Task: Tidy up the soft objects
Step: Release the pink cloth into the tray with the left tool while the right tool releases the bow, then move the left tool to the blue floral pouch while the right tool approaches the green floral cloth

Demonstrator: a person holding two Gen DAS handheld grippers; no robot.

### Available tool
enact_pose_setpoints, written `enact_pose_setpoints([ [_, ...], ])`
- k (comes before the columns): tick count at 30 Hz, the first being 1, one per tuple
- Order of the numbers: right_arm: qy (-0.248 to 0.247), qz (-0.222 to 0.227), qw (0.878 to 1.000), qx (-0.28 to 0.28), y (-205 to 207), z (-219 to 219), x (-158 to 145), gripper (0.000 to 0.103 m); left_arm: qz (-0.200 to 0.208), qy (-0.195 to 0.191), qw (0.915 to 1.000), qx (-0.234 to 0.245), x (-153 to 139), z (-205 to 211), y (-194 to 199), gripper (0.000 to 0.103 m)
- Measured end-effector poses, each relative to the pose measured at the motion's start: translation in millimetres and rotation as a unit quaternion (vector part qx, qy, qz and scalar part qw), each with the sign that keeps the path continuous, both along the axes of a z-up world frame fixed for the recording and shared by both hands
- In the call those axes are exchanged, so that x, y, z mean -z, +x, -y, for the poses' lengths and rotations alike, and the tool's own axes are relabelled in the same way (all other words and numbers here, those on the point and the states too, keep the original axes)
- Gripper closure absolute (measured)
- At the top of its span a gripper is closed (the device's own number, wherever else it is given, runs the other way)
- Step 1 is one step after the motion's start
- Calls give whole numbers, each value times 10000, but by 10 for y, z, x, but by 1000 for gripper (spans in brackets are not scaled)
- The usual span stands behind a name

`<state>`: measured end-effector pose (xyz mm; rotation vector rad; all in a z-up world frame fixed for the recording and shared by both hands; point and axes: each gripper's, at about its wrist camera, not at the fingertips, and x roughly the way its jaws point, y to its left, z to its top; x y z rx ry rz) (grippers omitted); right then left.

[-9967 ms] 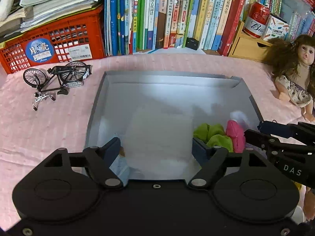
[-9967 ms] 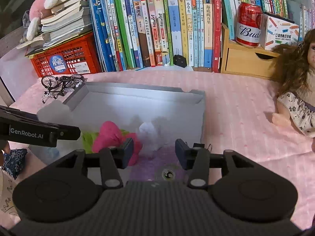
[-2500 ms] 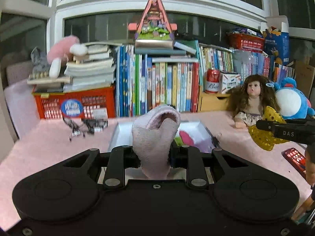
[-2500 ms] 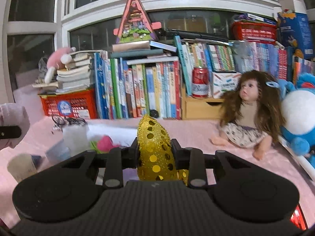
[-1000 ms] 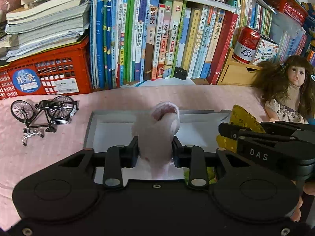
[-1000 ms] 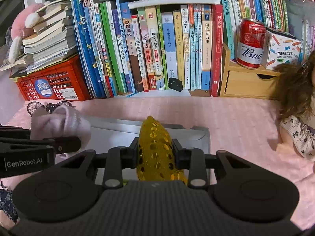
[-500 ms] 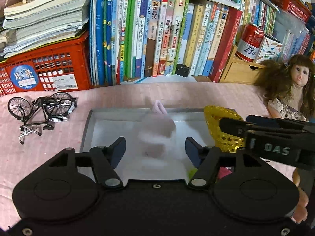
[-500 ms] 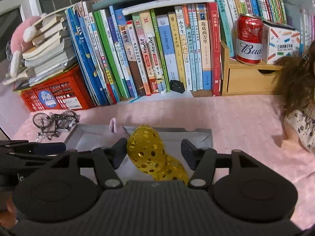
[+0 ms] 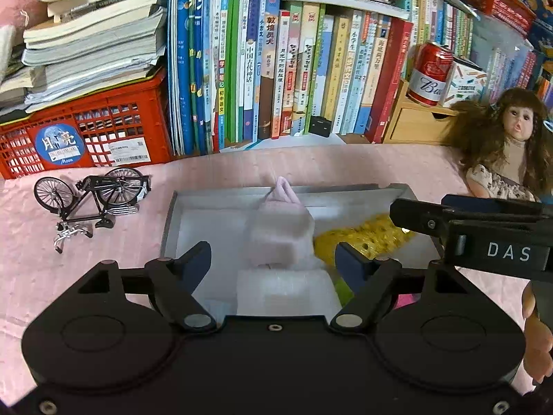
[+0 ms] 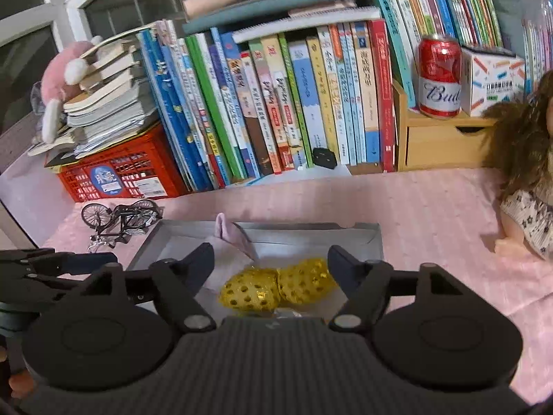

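A pale pink sock (image 9: 280,231) lies in the grey tray (image 9: 224,195), its cuff leaning on the far wall. Beside it, to the right, rests a gold perforated soft piece (image 9: 363,237). My left gripper (image 9: 273,259) hangs over the sock, its jaws opening, and the pads touch nothing. In the right wrist view the gold piece (image 10: 276,288) lies in the tray (image 10: 311,233) below my right gripper (image 10: 271,263), whose jaws are also opening and free of it. The sock (image 10: 228,238) shows there at the tray's back left. Green and pink soft bits peek out by the left gripper's right finger.
A model bicycle (image 9: 93,195) stands left of the tray on the pink cloth. Behind are a red crate (image 9: 86,131), a row of books (image 9: 293,69), a wooden drawer box (image 9: 414,124) with a red can (image 9: 430,74), and a doll (image 9: 504,152) at the right.
Both grippers were shut a second ago, the left on the pink sock, the right on the gold piece. Both have opened, and the two pieces have dropped into the tray.
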<state>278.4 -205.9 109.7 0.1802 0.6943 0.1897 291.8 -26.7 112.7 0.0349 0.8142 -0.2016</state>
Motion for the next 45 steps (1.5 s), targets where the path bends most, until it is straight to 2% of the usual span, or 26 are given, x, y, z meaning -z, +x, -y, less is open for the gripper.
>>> enact_pose_setpoints([
  [11, -251, 344, 9987, -281, -371, -160, -259, 15, 280, 202, 9991, 252, -222, 8, -425, 24],
  [22, -262, 447, 9972, -543, -770, -292, -442, 11, 561, 236, 9975, 367, -403, -177, -916, 19],
  [26, -434, 451, 9954, -732, -909, -362, -472, 9, 730, 423, 9958, 357, -428, -284, -1135, 19],
  [29, -640, 412, 9932, -877, -1000, -423, -484, 8, 778, 377, 9959, 267, -448, -434, -1261, 19],
  [33, -816, 175, 9908, -1065, -1075, -514, -459, 7, 717, 259, 9971, 37, -436, -709, -1354, 18],
  [37, -807, -383, 9878, -1279, -1058, -593, -385, 6, 586, 283, 9976, -256, -364, -990, -1376, 18],
  [45, -1376, -1156, 9752, -1295, -951, -815, -225, 5, 14, 40, 9972, -748, -96, -1496, -1366, 18],
])
